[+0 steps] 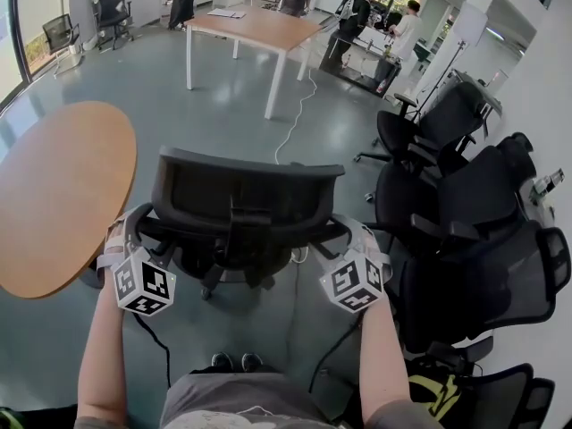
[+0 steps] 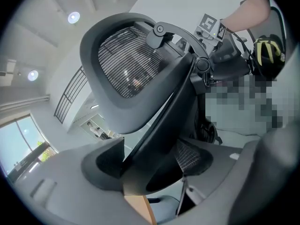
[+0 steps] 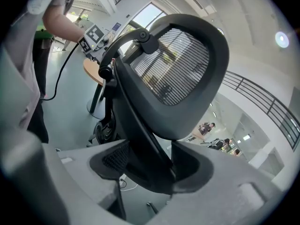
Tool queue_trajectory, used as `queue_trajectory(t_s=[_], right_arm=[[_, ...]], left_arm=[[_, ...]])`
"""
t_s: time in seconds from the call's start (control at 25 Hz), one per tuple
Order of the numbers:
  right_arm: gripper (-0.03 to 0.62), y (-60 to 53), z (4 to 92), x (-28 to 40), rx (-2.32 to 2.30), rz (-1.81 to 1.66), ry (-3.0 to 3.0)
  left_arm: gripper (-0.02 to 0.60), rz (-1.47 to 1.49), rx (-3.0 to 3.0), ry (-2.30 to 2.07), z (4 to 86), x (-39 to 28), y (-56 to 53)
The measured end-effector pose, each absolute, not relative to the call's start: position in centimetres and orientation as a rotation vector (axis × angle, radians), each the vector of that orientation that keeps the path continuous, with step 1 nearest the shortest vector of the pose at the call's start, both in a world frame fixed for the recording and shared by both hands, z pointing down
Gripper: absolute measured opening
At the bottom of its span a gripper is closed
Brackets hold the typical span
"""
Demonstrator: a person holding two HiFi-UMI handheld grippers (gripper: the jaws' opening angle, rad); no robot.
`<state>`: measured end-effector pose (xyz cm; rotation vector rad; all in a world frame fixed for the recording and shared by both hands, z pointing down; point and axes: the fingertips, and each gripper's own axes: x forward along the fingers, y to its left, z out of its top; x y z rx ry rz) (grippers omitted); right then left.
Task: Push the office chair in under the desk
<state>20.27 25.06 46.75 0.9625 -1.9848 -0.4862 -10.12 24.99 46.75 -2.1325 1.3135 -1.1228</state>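
- Fingers [image 2: 70, 186], left gripper [image 2: 152, 172]: clamped on the office chair [image 2: 159, 121] behind its backrest, left side, giving you a firm hold to push.
- Fingers [image 3: 225, 191], right gripper [image 3: 145, 170]: clamped likewise on the right side, so the chair should roll straight.
- Office chair: on the floor [image 1: 232, 105] before you, back toward you, just beside the round desk [image 1: 54, 186], not yet under it.

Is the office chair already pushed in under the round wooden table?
No, the chair stands on the open floor beside the table, not beneath it.
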Motion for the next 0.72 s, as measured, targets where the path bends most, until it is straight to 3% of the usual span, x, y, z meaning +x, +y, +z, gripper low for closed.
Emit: queue_trajectory(t_s=[0.72], right_arm=[[0.268, 13.5, 46.8, 18.0, 0.955, -0.519, -2.046]], left_arm=[[0.365, -1.160, -2.144, 1.344, 47.1, -12.3, 13.8]])
